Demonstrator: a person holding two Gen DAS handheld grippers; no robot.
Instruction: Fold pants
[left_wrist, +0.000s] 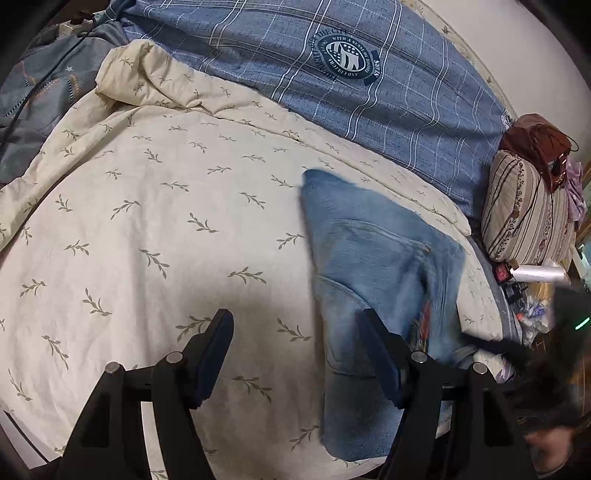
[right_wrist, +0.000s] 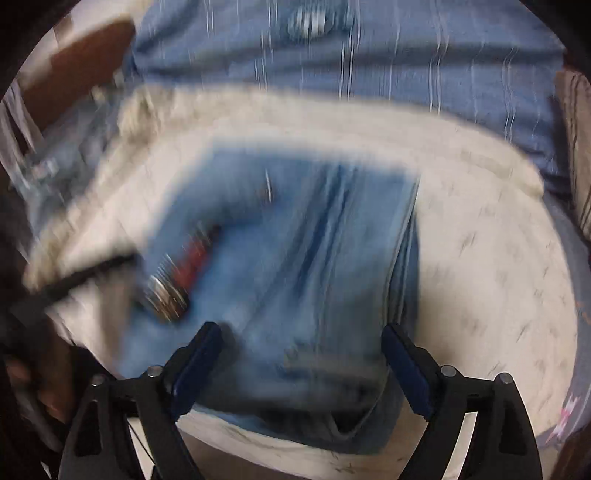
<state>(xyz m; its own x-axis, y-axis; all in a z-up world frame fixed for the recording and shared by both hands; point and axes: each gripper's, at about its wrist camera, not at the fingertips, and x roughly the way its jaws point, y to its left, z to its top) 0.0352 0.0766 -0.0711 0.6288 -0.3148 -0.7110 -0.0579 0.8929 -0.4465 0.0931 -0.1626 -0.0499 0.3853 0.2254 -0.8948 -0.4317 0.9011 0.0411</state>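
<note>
Light blue jeans (left_wrist: 373, 266) lie folded on a cream leaf-print quilt (left_wrist: 155, 206), at the right of the left wrist view. My left gripper (left_wrist: 299, 332) is open and empty, its right finger over the jeans' left edge, its left finger over bare quilt. In the blurred right wrist view the jeans (right_wrist: 306, 258) fill the middle, with a red and metallic patch (right_wrist: 181, 277) showing at their left. My right gripper (right_wrist: 301, 345) is open, its fingers spread above the jeans' near end, holding nothing.
A blue plaid duvet (left_wrist: 369, 85) lies along the far side of the bed. A striped pillow (left_wrist: 524, 214) with a brown bag (left_wrist: 535, 144) on it stands at the right. Clutter and a white roll (left_wrist: 543, 275) sit past the bed's right edge.
</note>
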